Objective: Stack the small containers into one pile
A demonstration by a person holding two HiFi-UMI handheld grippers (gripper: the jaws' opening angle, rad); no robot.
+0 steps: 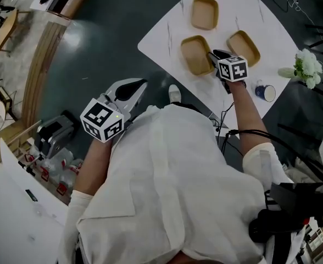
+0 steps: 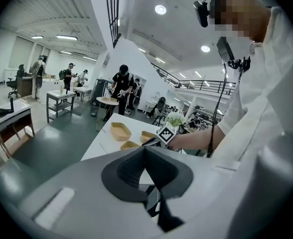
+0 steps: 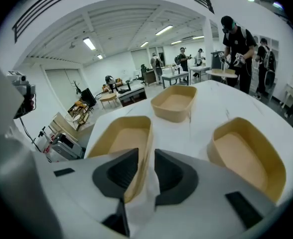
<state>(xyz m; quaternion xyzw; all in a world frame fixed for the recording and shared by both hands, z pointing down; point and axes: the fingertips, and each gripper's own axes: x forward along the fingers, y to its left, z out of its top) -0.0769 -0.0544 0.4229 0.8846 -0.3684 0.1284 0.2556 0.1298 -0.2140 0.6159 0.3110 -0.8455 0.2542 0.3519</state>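
Three tan containers lie on the desk and two tongs are in view. Nearest the body, the left tongs [image 1: 143, 83] hang over the dark floor at centre left, forearm bent, jaws pressed together on nothing. The right arm stretches straight towards the upper right. The right tongs [image 1: 211, 54] stand astride the right-hand wall of the nearest container [image 1: 193, 53], jaws narrowly apart, with a sliver of white desk [image 1: 167, 37] showing between the wall and one jaw. Just right of these tongs lies the second container [image 1: 245, 45]. The third container [image 1: 204, 12] sits farthest, towards the top edge. All three rest apart, open side up.
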